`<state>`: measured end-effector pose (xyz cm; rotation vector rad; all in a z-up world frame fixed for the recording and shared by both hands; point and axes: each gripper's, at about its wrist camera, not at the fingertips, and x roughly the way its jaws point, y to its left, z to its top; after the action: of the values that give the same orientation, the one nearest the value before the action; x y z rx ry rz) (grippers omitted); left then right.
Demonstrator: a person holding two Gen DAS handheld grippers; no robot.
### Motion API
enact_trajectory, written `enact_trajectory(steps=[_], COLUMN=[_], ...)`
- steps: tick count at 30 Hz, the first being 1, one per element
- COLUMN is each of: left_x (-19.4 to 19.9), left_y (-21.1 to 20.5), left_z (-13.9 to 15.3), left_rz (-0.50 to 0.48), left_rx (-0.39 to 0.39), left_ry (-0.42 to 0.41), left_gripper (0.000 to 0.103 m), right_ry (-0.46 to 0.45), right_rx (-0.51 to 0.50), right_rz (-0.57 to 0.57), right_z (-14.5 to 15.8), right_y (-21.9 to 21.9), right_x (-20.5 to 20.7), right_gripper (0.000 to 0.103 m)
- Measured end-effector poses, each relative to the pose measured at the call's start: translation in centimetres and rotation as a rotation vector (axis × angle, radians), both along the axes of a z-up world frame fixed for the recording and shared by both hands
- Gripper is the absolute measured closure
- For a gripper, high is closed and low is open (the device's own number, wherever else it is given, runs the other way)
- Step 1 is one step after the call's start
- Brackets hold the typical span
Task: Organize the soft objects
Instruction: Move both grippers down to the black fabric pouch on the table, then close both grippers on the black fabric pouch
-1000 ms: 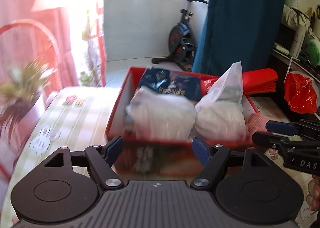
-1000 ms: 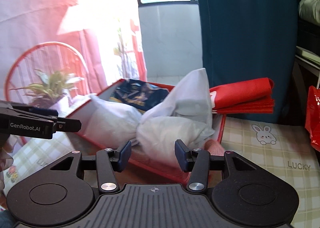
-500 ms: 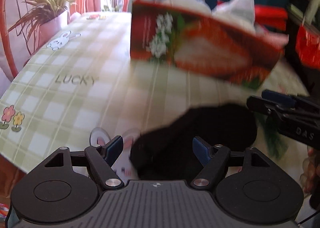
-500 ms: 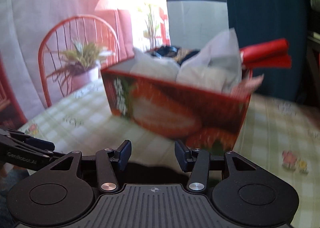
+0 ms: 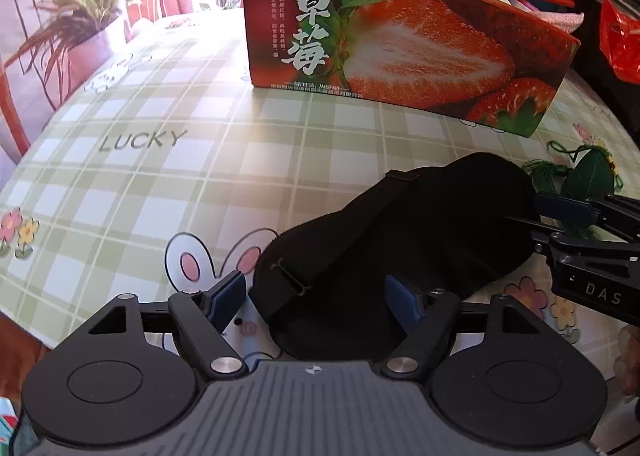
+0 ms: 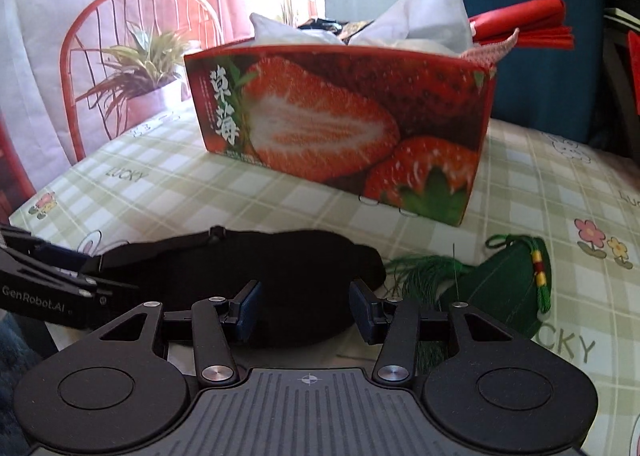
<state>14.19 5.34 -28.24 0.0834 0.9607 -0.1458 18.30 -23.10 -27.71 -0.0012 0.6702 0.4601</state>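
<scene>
The left gripper [image 5: 316, 298] is matte black plastic: a ribbed grey-black deck with a small crosshair mark, two round discs at the sides, and angled link arms pinned with silver screws. Its fingers [image 5: 228, 298] carry dark blue pads. The right gripper [image 6: 306, 306] is built the same. Seen side-on, one bears white lettering "DAS", the other "GenRobot.AI". A dark blue sleeve [image 6: 16, 356], possibly fleece, shows at the near left edge.
</scene>
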Motion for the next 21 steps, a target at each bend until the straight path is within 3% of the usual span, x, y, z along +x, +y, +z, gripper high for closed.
enact_trajectory(steps=[5,21], left_x=[0.2,2.5], left_y=[-0.4,-1.2], left_z=[-0.2,-1.1], left_rz=[-0.02,-0.029], left_rx=[0.006,-0.009], left_ry=[-0.054,-0.123], left_gripper=[0.031,0.032], right_ry=[0.005,0.024], right_rx=[-0.008,0.011], right_rz=[-0.01,-0.068], right_z=[-0.2,-0.5], right_y=[0.1,-0.6], right_x=[0.0,0.3], right_gripper=[0.058,0.056])
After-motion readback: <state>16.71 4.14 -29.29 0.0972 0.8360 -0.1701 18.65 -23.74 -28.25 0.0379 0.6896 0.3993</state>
